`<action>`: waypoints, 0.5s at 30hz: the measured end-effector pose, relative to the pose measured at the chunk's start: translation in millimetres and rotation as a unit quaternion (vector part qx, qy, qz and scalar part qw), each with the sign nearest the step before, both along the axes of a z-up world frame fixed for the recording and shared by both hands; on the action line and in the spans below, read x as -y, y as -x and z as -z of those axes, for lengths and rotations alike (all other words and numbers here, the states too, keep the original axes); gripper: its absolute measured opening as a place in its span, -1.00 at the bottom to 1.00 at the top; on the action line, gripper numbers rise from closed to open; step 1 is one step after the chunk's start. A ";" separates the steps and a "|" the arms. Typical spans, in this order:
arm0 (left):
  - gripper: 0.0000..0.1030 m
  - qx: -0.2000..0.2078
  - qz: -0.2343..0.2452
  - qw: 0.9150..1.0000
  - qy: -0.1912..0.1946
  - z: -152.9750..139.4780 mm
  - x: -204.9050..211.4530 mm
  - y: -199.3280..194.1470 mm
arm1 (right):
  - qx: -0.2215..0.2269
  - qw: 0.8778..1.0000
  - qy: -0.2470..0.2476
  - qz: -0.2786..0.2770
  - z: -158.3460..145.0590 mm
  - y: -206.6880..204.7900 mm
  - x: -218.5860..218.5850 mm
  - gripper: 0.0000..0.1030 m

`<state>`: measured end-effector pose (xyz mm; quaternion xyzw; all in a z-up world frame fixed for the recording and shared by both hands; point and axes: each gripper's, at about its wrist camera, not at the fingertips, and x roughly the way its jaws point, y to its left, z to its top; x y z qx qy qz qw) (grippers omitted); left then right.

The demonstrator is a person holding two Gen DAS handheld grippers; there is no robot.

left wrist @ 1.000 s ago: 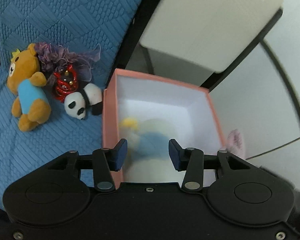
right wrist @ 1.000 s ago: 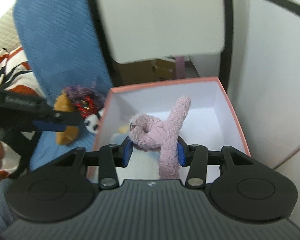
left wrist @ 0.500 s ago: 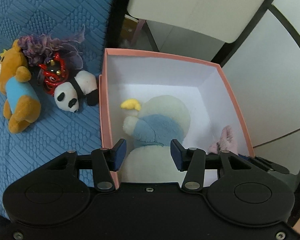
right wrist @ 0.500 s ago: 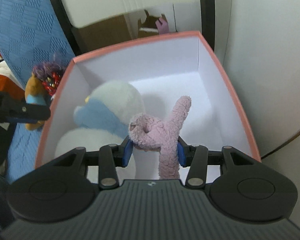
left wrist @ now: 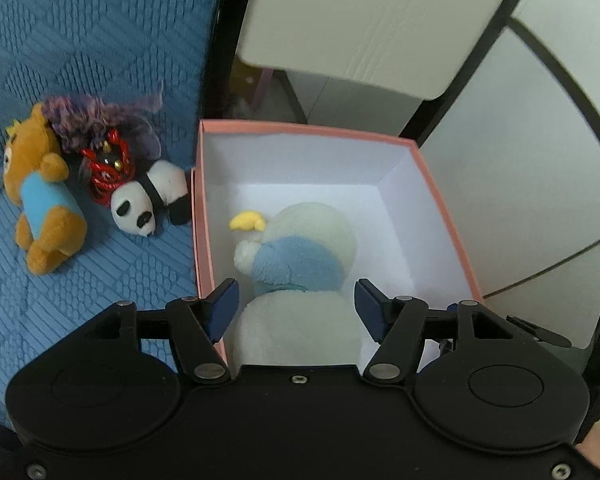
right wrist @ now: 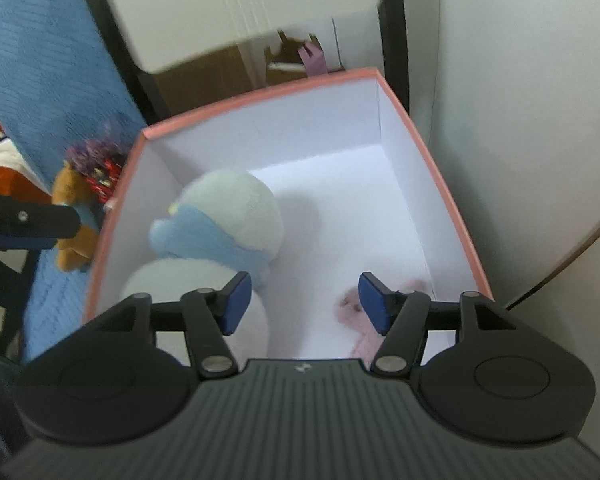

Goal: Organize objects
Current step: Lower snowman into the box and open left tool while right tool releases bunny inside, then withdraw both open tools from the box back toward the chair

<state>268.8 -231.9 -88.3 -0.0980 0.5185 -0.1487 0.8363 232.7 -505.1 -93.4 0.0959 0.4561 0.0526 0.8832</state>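
Toys are boxed: white plush and pink plush are released into pink box by opening left claw and right claw; bear, panda and red charm, at left, remain outside.

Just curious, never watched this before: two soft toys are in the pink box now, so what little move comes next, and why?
Probably the left gripper swings over to the panda, the nearest toy outside the pink box. Both grippers' jaws are opening with nothing pinched, and the white and blue plush and pink plush lie inside.

one pink box, five plush toys, one red charm
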 end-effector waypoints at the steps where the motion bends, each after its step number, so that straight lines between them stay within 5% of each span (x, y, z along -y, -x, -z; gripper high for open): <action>1: 0.21 0.007 0.001 1.000 -0.001 -6.3 -1.1 5.1 | 0.008 1.000 0.000 -0.002 -7.2 4.6 -2.7 0.20; 15: 0.23 0.079 0.001 0.997 0.008 -72.7 -37.9 92.0 | 0.088 0.996 -0.023 -0.015 -98.6 78.6 -42.2 0.20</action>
